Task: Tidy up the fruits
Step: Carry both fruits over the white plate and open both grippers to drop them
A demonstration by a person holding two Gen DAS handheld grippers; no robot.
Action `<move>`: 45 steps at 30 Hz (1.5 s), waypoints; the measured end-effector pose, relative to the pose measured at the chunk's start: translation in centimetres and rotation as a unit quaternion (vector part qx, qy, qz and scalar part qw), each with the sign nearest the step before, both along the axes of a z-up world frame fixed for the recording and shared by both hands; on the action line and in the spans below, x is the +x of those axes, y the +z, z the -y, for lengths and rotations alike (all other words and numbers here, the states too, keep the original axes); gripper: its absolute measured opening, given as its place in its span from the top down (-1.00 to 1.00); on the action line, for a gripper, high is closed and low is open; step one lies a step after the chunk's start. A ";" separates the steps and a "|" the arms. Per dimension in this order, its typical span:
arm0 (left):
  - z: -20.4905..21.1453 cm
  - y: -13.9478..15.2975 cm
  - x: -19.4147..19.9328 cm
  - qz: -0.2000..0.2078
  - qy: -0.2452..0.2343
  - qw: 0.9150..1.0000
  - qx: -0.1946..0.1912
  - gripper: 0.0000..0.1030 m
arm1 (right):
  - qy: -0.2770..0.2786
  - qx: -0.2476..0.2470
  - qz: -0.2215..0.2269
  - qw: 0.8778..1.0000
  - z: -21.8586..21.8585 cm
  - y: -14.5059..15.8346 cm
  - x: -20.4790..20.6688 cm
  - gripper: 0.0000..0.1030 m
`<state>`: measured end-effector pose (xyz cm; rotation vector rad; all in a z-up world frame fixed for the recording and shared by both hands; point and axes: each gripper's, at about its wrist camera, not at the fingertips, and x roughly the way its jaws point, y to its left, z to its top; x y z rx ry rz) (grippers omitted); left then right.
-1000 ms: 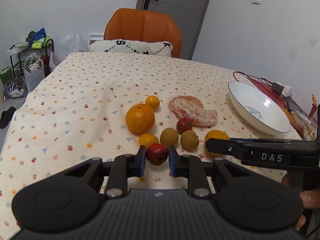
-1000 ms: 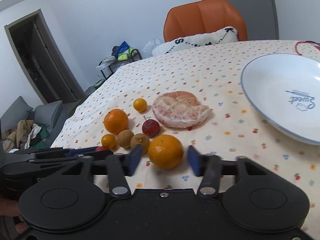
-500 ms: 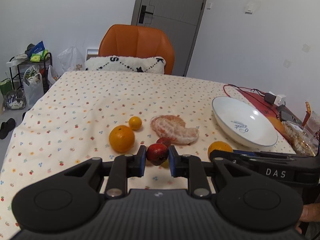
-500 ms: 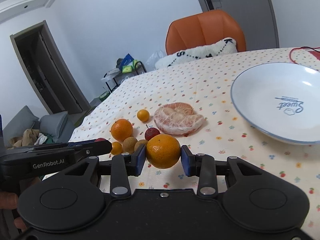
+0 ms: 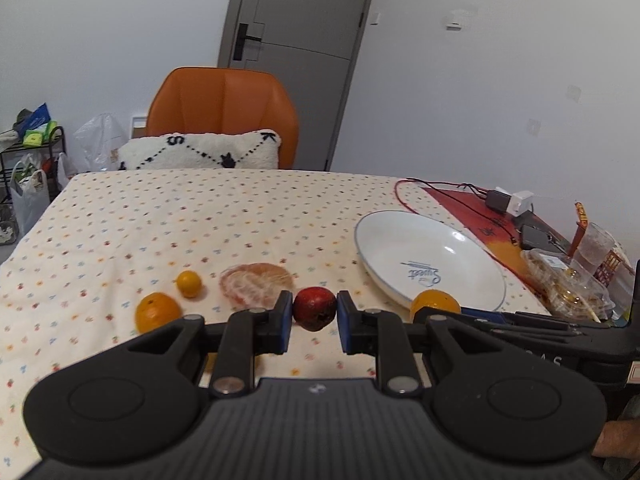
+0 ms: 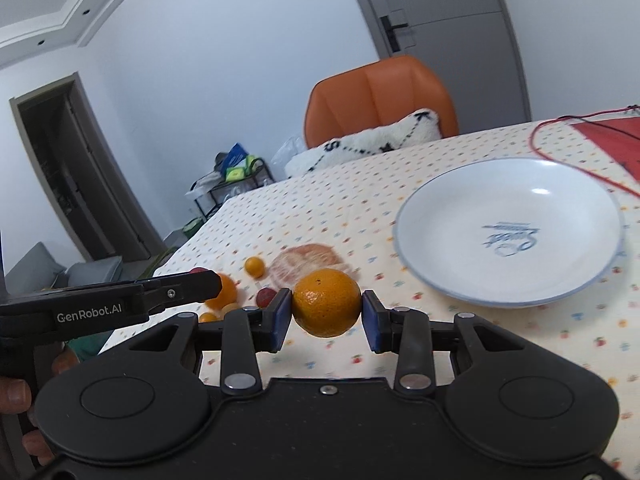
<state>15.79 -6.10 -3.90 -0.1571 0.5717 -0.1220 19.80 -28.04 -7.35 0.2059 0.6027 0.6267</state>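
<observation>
My left gripper (image 5: 314, 322) is shut on a small dark red fruit (image 5: 314, 307) and holds it above the table. My right gripper (image 6: 326, 316) is shut on an orange (image 6: 326, 307), also lifted; the orange shows in the left wrist view (image 5: 435, 304) beside the white plate (image 5: 448, 248). The plate (image 6: 560, 200) is empty, ahead and to the right of both grippers. On the floral cloth lie a peeled citrus (image 5: 256, 286), an orange (image 5: 157, 312), a small orange fruit (image 5: 189, 283), and another red fruit (image 6: 265, 297).
An orange chair (image 5: 224, 112) with a white cushion (image 5: 200, 152) stands at the table's far end. Red cables, chargers, a plastic snack box (image 5: 568, 284) and a cup (image 5: 596, 240) crowd the right edge. A shelf with bags (image 5: 24, 160) stands at left.
Both grippers have risen and pulled back with their fruits, turning toward the plate. The right gripper closed on the orange a second ago. The fruits on the cloth look farther away.
</observation>
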 end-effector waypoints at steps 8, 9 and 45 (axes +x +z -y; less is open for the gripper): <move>2.9 0.6 2.5 0.004 -0.030 1.000 -0.002 0.58 | -0.047 0.000 0.007 0.999 3.3 0.1 0.7 0.31; 3.2 0.7 2.8 0.004 -0.033 0.999 -0.001 0.58 | -0.052 0.000 0.008 0.999 3.7 0.1 0.9 0.31; 11.6 -5.2 12.7 -0.083 -0.089 0.992 0.039 0.58 | -0.111 -0.030 -0.003 0.993 9.9 -2.2 6.3 0.30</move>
